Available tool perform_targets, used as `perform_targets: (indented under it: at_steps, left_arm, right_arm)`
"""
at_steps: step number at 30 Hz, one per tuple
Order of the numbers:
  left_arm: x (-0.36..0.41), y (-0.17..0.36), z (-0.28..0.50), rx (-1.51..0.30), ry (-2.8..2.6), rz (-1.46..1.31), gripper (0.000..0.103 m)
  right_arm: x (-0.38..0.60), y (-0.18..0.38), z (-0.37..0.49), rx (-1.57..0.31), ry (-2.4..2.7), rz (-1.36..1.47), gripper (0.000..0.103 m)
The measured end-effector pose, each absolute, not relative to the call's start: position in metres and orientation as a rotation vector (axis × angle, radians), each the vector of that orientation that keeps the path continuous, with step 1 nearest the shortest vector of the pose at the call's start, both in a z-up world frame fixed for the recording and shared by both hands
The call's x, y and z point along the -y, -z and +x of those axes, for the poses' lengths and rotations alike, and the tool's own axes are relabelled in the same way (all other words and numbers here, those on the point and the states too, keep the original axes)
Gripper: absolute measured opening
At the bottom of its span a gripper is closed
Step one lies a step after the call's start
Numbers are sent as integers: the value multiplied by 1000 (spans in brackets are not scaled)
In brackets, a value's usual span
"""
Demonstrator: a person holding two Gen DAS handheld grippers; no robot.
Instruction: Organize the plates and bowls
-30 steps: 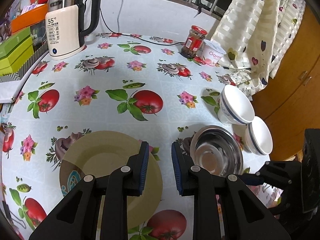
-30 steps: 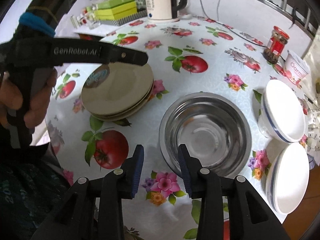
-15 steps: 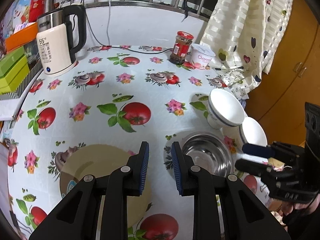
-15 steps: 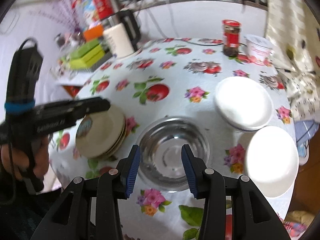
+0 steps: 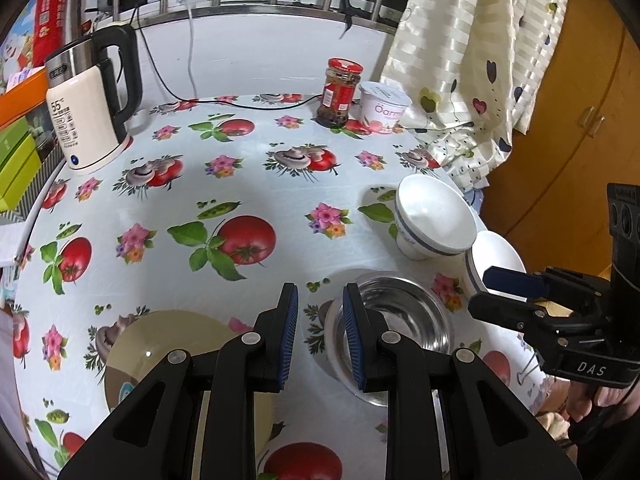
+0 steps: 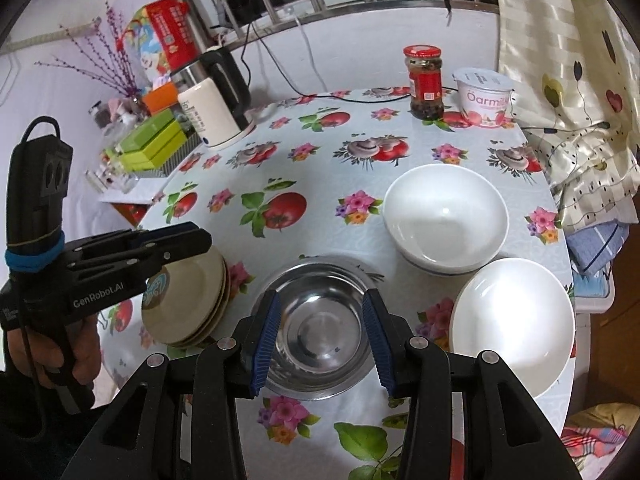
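Note:
A stack of beige plates [image 5: 180, 352] [image 6: 188, 304] lies at the near left of the table. To its right stands a steel bowl [image 5: 400, 312] [image 6: 320, 332]. Beyond the steel bowl sits a stack of white bowls with a blue rim line [image 5: 432, 216] [image 6: 444, 216], and a second white bowl [image 5: 496, 256] [image 6: 512, 320] rests near the table's right edge. My left gripper [image 5: 320, 320] [image 6: 180, 240] hovers between the plates and the steel bowl, open by a narrow gap and empty. My right gripper [image 6: 322, 312] [image 5: 516, 284] hangs open above the steel bowl, touching nothing.
A white kettle [image 5: 84, 112] stands at the back left, its cord running along the wall. A red-lidded jar [image 5: 340, 92] and a yogurt cup [image 5: 384, 108] sit at the back. A curtain [image 5: 480, 60] drapes onto the table's right side. Green boxes [image 6: 156, 144] lie off to the left.
Both grippers have drawn back and up from the dishes, so more of the table shows. The right gripper rolled upright and its jaws widened. The left jaws kept their gap.

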State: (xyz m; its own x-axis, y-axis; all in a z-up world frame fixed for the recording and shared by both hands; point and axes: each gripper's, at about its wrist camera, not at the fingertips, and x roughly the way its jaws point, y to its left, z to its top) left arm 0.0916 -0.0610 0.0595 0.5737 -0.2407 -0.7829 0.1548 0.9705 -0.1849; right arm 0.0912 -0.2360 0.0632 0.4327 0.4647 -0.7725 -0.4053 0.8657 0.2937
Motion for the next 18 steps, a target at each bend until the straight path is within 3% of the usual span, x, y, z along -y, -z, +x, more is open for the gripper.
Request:
perform_targets:
  at_steps: [18]
  left_arm:
    - [77, -54, 108, -953, 274, -82, 24]
  right_arm:
    - [258, -65, 105, -974, -479, 121, 43]
